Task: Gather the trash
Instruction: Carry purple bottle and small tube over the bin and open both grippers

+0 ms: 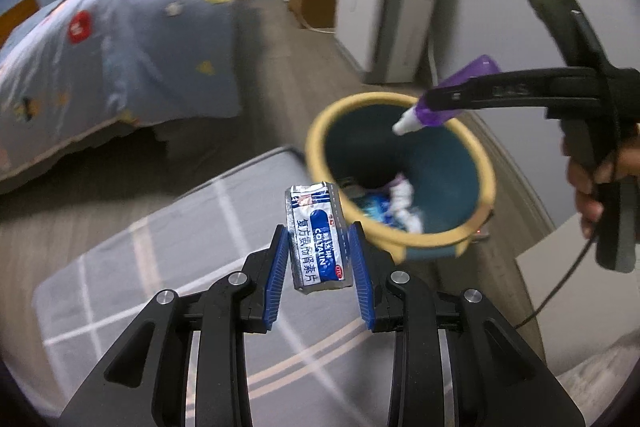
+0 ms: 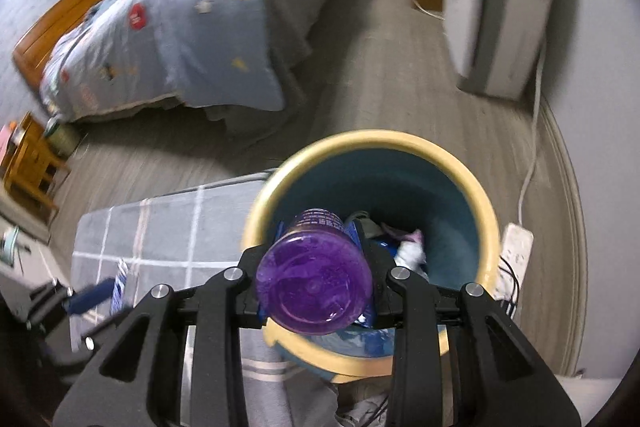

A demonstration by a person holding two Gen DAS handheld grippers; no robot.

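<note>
The left gripper (image 1: pixel 320 255) is clamped on a crumpled medicine packet (image 1: pixel 318 237), its blue pads (image 1: pixel 277 283) pressing both side edges. The packet stands upright between the fingers, above the grey checked rug (image 1: pixel 152 267) and just short of the trash bin (image 1: pixel 400 163), which sits at about one o'clock from the packet in the left wrist view. The packet is not yet over the opening.

The right gripper (image 2: pixel 320 259) grips a purple bottle (image 2: pixel 314 287) around its body, base toward the camera. In the left wrist view the bottle (image 1: pixel 448 103) points its white cap down over the far rim of the bin, at about one o'clock from the bin's centre. The bin (image 2: pixel 476 195) already holds crumpled paper and blue wrappers.

Judging from this, the bottle looks ready to drop, the packet needs a further carry toward one o'clock.

Risks: the bottle hangs close to the rim, so letting go there could bounce it off the yellow edge onto the floor, or onto the power strip (image 2: pixel 516 247) at three o'clock of the bin. The packet is thin and light; released early it would land on the rug. The frames are motion-blurred, so how much clearance the bottle has over the rim is hard to tell.
</note>
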